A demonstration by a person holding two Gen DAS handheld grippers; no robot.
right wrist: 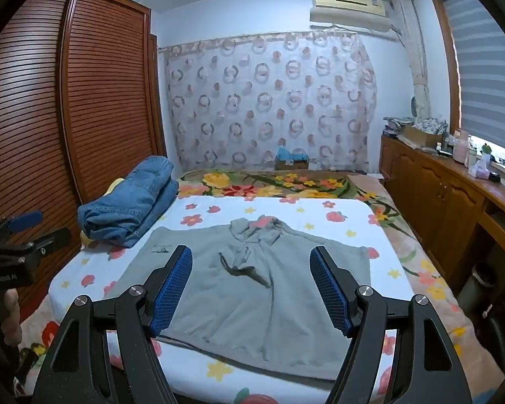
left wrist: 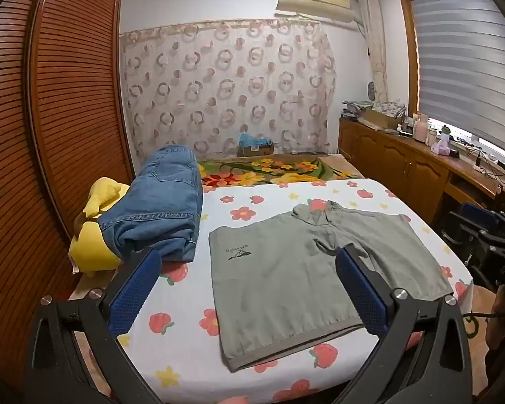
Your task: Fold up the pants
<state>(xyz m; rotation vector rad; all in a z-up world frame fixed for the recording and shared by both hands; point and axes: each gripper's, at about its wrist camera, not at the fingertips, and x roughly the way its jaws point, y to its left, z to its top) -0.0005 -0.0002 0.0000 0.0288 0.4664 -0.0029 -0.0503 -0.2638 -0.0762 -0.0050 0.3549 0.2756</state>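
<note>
Folded blue denim pants [left wrist: 161, 208] lie in a stack at the left side of the bed, on a yellow garment [left wrist: 94, 229]; they also show in the right wrist view [right wrist: 131, 202]. A grey-green hoodie [left wrist: 306, 269] lies spread flat on the flowered sheet, also in the right wrist view [right wrist: 259, 286]. My left gripper [left wrist: 247, 262] is open and empty above the bed's near edge, between pants and hoodie. My right gripper [right wrist: 250, 259] is open and empty above the hoodie. The left gripper also shows at the left edge of the right wrist view [right wrist: 33, 229].
The bed [left wrist: 185, 336] has a white sheet with fruit and flower print. A wooden louvred wardrobe [left wrist: 50, 118] stands close on the left. A wooden cabinet [left wrist: 421, 161] with clutter runs along the right under the window. A floral blanket [left wrist: 269, 168] lies at the far end.
</note>
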